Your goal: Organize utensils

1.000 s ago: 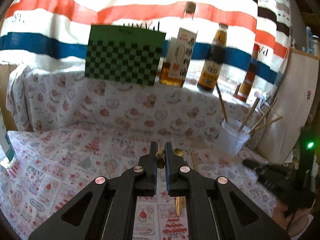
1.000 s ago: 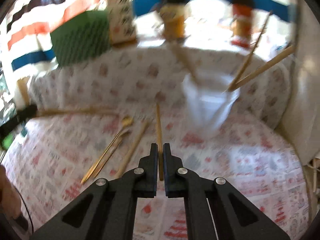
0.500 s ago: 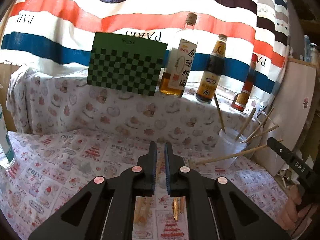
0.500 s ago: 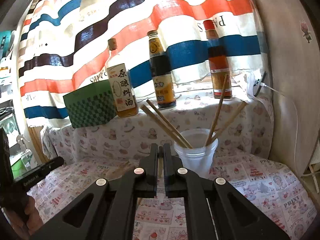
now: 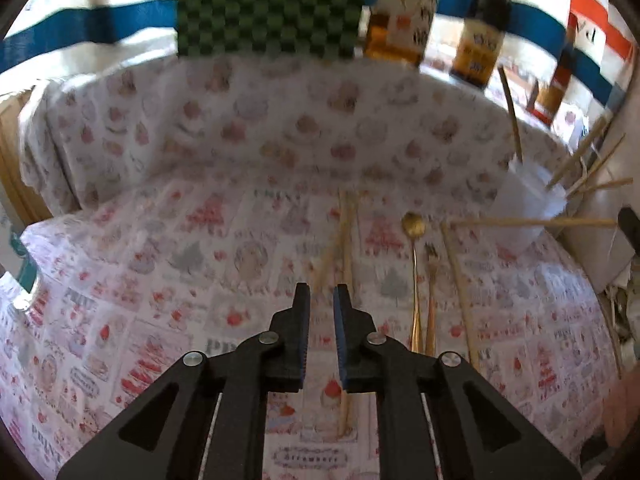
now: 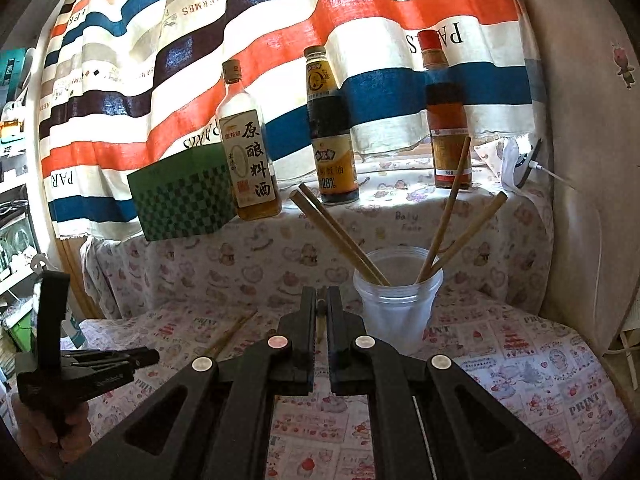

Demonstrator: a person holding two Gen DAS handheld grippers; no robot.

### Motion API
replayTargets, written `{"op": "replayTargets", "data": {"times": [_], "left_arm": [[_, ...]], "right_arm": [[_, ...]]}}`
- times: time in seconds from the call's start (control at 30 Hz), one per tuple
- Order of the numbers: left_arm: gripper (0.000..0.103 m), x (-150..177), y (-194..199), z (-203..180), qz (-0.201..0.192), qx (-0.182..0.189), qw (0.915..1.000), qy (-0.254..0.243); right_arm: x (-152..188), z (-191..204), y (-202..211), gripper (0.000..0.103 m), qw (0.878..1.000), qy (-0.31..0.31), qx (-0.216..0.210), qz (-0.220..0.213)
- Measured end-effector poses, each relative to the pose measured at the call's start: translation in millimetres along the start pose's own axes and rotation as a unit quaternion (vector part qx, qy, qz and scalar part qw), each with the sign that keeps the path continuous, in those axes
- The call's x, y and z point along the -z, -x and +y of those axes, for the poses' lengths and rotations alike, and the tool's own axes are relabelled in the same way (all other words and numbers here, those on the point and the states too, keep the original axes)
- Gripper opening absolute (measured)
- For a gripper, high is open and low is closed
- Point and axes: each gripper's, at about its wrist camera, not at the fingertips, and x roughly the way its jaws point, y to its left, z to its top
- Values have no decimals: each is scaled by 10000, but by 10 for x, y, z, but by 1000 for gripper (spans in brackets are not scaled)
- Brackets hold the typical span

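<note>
A striped curtain point(image 6: 280, 52) of coarse woven cloth, in orange, blue, dark and cream bands, hangs behind everything. Below it a thin printed cloth point(image 5: 200, 264) with pink cakes and strawberries covers the table and the raised ledge at the back. On the ledge stand a green checked box point(image 6: 184, 196) and three glass bottles point(image 6: 250, 148), one pale amber, one dark, one red-capped.

A clear plastic cup point(image 6: 394, 304), round and slightly frosted, stands on the table at the right and holds four wooden chopsticks point(image 6: 340, 236) leaning outward. In the left view more utensils lie flat on the cloth: a crossed pair of pale chopsticks point(image 5: 345, 240) ahead of the tool, then a thin gold spoon point(image 5: 414, 248) and a gold fork point(image 5: 431, 280) side by side, then a single chopstick point(image 5: 460, 280).

The right gripper point(image 6: 320, 300) is clamped on a chopstick point(image 6: 320, 316), which shows as a thin wooden sliver between the black jaws and, in the left view, as a level stick reaching toward the cup. The left gripper point(image 5: 321, 296) holds nothing; its jaws have just been opening and stand slightly apart above the crossed pair.

Compared with half a second ago, the left view tilts down onto the table and is blurred, while the right view is almost unchanged.
</note>
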Motion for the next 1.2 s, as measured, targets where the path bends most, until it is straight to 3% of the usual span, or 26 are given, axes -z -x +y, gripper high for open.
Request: {"op": "replayTargets", "data": {"times": [0.1, 0.2, 0.37, 0.47, 0.53, 0.7, 0.83, 0.87, 0.93, 1.0, 1.13, 1.2], "left_arm": [[26, 28, -81, -1, 238, -199, 9995, -87], [29, 53, -180, 47, 468, -315, 9984, 13], [29, 30, -231, 186, 476, -483, 9975, 216], [39, 4, -219, 250, 362, -643, 9970, 238], [40, -14, -203, 302, 250, -838, 9960, 195], [42, -18, -276, 354, 769, -399, 9962, -49], [42, 20, -310, 256, 850, -614, 9934, -459], [40, 35, -379, 282, 1032, -661, 9916, -405], [31, 34, -385, 316, 1021, -632, 9922, -320], [11, 30, -370, 353, 1017, -564, 9930, -228], [6, 20, -339, 383, 918, -329, 9952, -36], [6, -1, -257, 328, 585, -499, 9970, -122]], "right_arm": [[1, 2, -13, 6, 10000, 19, 4, 8], [4, 3, -26, 6, 10000, 25, 0, 12], [0, 4, -23, 6, 10000, 20, 2, 8], [-2, 8, -23, 6, 10000, 32, -16, 15], [-1, 10, -22, 6, 10000, 32, -2, 12], [-2, -2, -21, 6, 10000, 8, -48, 43], [-1, -18, -22, 6, 10000, -10, -6, 31], [-1, -23, -23, 6, 10000, -16, -2, 31], [-3, -30, -20, 6, 10000, -31, -9, 37], [-3, -31, -16, 6, 10000, -29, -5, 40], [-1, -30, -17, 6, 10000, 19, 21, 13], [0, -29, -15, 6, 10000, 32, 25, 10]]}}
